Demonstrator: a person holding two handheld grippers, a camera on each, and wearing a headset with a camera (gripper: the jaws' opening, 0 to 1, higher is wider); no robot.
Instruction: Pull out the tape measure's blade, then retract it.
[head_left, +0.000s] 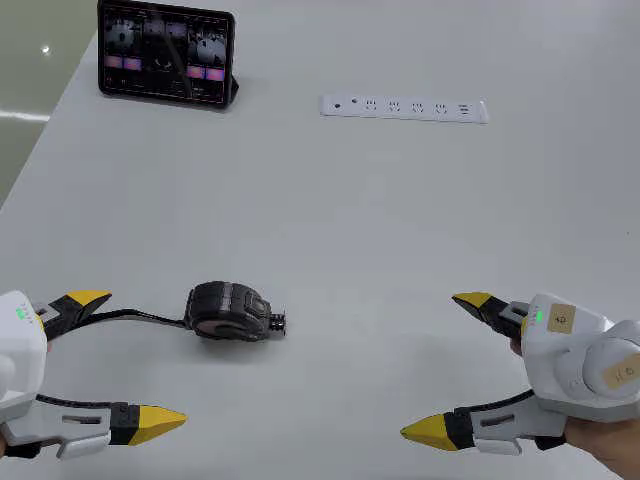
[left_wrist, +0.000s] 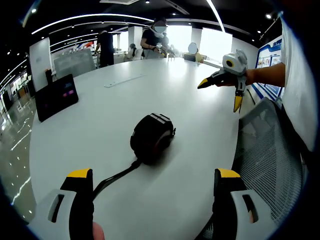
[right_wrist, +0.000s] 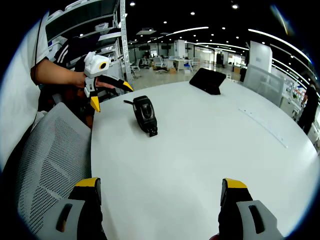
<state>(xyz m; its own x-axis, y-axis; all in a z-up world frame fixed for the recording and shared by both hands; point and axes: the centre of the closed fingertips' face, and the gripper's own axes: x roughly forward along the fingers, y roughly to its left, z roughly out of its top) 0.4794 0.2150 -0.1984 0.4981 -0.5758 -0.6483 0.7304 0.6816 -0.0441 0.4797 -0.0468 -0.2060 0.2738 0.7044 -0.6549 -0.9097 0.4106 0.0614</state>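
A black tape measure (head_left: 229, 312) lies on its side on the white table (head_left: 380, 220), its blade tip (head_left: 278, 322) pointing right and a black strap trailing left. My left gripper (head_left: 130, 360) stands open just left of it, wide apart, holding nothing. In the left gripper view the tape measure (left_wrist: 152, 137) sits ahead of the open gripper (left_wrist: 154, 192). My right gripper (head_left: 455, 365) is open at the right, well away from the tape. From the right gripper view the tape measure (right_wrist: 145, 114) lies far ahead, beyond the open gripper (right_wrist: 159, 197), with the left gripper (right_wrist: 107, 92) behind it.
A tablet (head_left: 166, 53) stands propped at the back left and a white power strip (head_left: 404, 107) lies at the back right. A mesh chair (right_wrist: 45, 165) stands at the table's near edge. People stand far across the room (left_wrist: 155, 35).
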